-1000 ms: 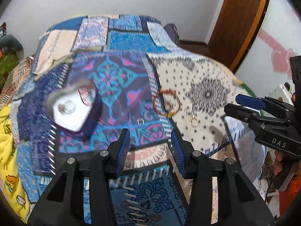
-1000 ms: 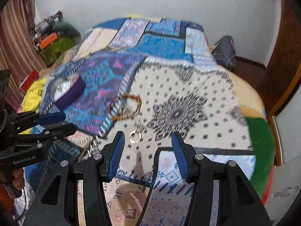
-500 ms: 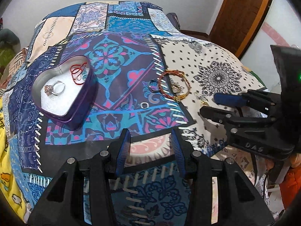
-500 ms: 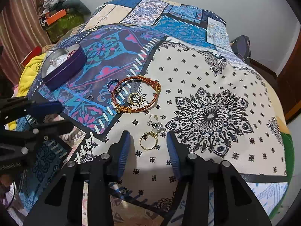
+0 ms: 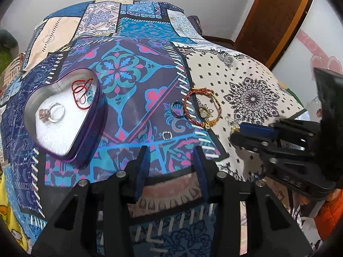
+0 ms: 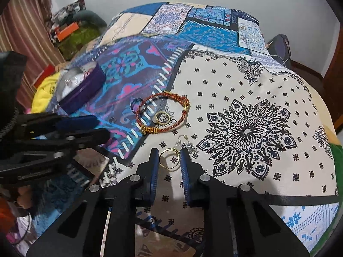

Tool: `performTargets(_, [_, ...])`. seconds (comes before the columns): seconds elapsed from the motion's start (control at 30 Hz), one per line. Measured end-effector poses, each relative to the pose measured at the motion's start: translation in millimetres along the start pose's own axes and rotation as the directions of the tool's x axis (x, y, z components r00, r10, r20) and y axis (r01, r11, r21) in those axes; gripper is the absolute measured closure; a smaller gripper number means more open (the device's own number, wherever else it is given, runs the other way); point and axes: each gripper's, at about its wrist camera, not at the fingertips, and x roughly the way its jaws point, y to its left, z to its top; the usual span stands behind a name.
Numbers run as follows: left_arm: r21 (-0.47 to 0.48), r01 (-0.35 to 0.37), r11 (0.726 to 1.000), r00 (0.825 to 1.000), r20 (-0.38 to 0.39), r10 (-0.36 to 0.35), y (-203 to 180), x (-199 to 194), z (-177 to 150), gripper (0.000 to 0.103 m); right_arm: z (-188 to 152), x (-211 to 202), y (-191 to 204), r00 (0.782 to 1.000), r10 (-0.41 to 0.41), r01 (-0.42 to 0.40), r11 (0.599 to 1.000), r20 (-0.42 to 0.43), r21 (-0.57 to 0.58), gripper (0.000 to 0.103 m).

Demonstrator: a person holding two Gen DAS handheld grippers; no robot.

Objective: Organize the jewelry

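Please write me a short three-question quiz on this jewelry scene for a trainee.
1. True or false: the heart tin already holds a ring and a red cord.
2. Which piece lies between the jaws of the right gripper? A) the bracelet B) the gold hoop C) the dark ring
3. Fill in: the pendant lies inside the ____.

Key:
1. True.
2. B. The jaws are closing around the hoop, which lies on the bedspread.
3. Bracelet.
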Motion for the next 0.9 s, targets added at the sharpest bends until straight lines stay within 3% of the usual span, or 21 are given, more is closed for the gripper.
performTargets(0.2, [-0.011, 0.002, 1.000, 1.000, -0.002, -0.002, 3.4, 11.8, 9.9, 0.077, 1.7, -5.3, -3.9, 1.000, 0.004, -0.004, 1.000, 0.026, 0.022, 0.085])
performTargets(0.33, [-0.003, -0.031, 1.000, 0.999, 0.005, 0.031, 1.9, 17.5, 13.0, 0.095, 4.9, -9.7, -6.4, 0.999, 0.003, -0.004, 1.000, 0.041, 0.028, 0.085])
performTargets(0.63, [0.007, -0.047, 0.999, 0.999, 0.021, 0.047, -3.4, 6.2, 6.5, 0.095, 17.0, -24.6, 0.7, 0.995, -0.003, 0.002, 1.000, 0.095, 0.013, 0.085])
performTargets(0.9, [-0.010, -0.073, 0.997, 0.992, 0.103, 0.074, 5.4, -39.5, 3.7, 0.095, 40.2, -42.9, 26.8, 0.986, 0.005, 0.004, 0.999, 0.167, -0.049, 0.085])
